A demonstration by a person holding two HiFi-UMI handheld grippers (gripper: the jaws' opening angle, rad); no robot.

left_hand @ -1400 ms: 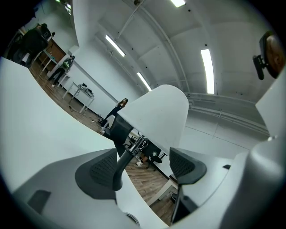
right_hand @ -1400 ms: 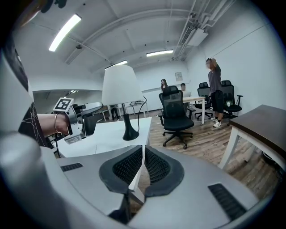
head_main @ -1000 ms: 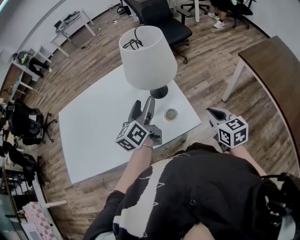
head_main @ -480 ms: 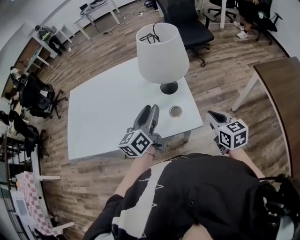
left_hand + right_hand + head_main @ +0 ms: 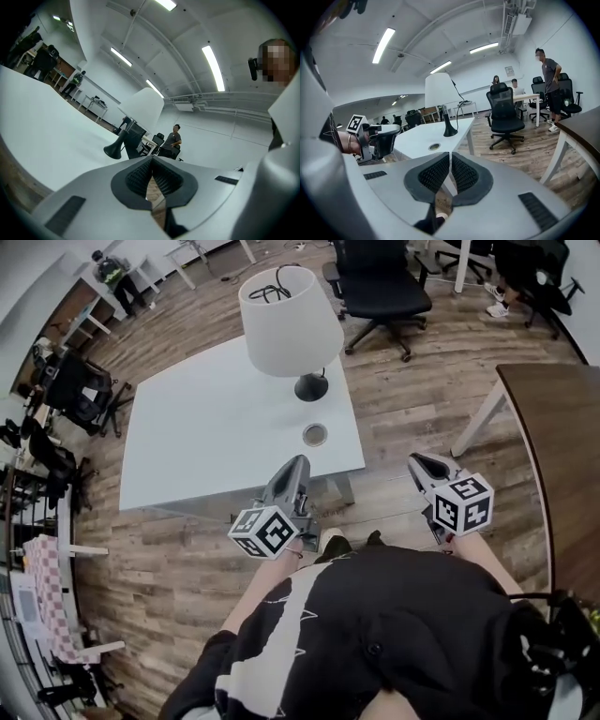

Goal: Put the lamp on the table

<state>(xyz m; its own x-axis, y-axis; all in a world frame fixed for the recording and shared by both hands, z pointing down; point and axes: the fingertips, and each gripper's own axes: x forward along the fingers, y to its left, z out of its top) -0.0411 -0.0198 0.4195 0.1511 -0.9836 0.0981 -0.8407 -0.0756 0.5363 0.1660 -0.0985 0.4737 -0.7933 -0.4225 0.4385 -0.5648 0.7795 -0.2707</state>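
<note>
The lamp [image 5: 286, 320], with a white shade and a black base, stands upright on the white table [image 5: 206, 427] near its far right corner; it also shows in the left gripper view [image 5: 143, 110] and the right gripper view [image 5: 438, 89]. My left gripper [image 5: 298, 462] hovers off the table's near edge, well short of the lamp. Its jaws have just been closing and now meet with nothing between them [image 5: 151, 169]. My right gripper [image 5: 417, 461] is over the wooden floor to the table's right, shut and empty [image 5: 450, 161].
A round cable hole [image 5: 315, 434] sits in the table near the lamp. A black office chair [image 5: 380, 287] stands beyond the table. A brown table [image 5: 553, 427] is at the right. More desks, chairs and people fill the back of the room.
My left gripper has drawn back from the lamp's base to beyond the table's near edge, and its jaws have gone from wide open to shut. The lamp stays on the table.
</note>
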